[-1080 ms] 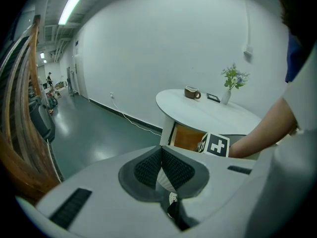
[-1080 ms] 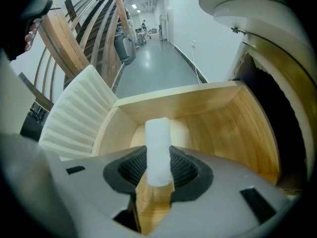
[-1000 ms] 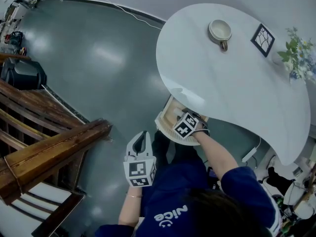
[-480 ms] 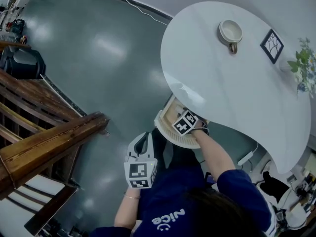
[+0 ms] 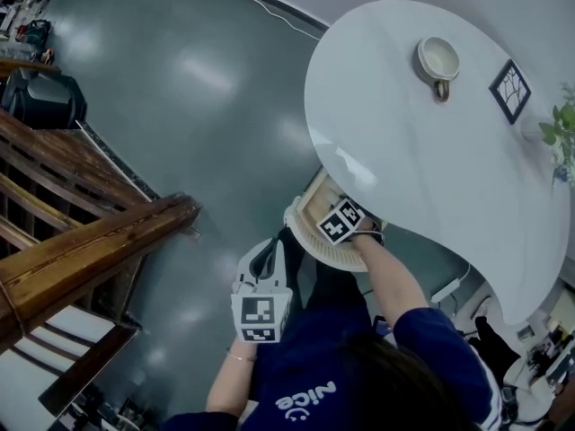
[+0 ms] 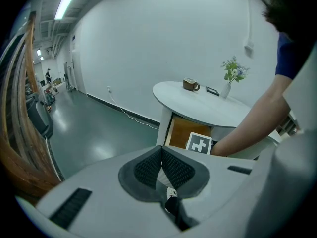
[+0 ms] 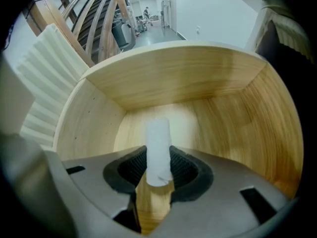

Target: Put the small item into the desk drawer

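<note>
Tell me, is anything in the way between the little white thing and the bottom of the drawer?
Nothing visible is. The right gripper holds the small white cylinder inside the open wooden drawer, and no other thing shows on the bare wood below it.

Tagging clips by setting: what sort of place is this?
Probably a large open hall or studio rather than a home: a wide, glossy grey floor, a wooden staircase, and a lone white desk standing against a bare white wall.

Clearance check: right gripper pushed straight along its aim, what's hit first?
Bare floor of the light wooden drawer; the small white cylinder clamped in the right gripper would likely touch first. Gap unclear.
</note>
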A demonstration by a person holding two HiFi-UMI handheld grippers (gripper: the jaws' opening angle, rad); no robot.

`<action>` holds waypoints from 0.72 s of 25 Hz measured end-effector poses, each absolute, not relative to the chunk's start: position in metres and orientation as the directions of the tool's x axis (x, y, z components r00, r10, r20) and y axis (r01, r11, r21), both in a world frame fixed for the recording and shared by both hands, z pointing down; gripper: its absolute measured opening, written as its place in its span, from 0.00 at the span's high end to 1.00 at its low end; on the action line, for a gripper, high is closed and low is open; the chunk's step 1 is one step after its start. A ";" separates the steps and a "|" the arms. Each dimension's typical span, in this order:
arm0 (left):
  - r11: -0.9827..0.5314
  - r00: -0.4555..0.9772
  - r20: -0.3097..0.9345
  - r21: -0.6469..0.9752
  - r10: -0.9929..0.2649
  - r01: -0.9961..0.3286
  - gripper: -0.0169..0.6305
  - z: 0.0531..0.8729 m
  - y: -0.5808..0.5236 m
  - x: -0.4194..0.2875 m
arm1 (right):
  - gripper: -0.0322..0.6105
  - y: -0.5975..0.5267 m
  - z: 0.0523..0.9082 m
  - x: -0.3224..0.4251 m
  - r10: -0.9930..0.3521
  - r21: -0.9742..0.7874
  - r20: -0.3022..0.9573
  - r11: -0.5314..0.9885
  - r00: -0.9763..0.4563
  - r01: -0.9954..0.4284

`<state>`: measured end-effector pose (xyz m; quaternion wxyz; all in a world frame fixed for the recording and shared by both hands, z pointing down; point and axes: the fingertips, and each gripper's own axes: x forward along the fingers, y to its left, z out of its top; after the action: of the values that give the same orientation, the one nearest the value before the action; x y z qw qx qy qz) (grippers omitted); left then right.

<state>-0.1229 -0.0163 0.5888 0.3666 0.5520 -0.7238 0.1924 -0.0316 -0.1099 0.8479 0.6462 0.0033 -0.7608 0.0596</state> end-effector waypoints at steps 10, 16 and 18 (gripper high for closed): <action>0.312 -0.110 0.755 0.130 -0.646 -0.941 0.97 0.596 -0.009 -0.121 | 0.72 -0.109 0.854 -0.031 0.079 -0.099 0.983 0.988 -0.167 -0.118; 0.296 -0.098 0.752 0.133 -0.651 -0.946 0.97 0.594 -0.008 -0.118 | 0.60 -0.102 0.850 -0.035 0.130 -0.160 0.974 0.974 -0.183 -0.161; 0.290 -0.096 0.753 0.131 -0.651 -0.948 0.97 0.595 -0.006 -0.119 | 0.56 -0.099 0.849 -0.037 0.128 -0.156 0.975 0.976 -0.181 -0.155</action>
<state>-0.1188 -0.0058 0.5952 0.3709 0.5609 -0.7125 0.2004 -0.0369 -0.0992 0.8493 0.6398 0.0089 -0.7605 0.1102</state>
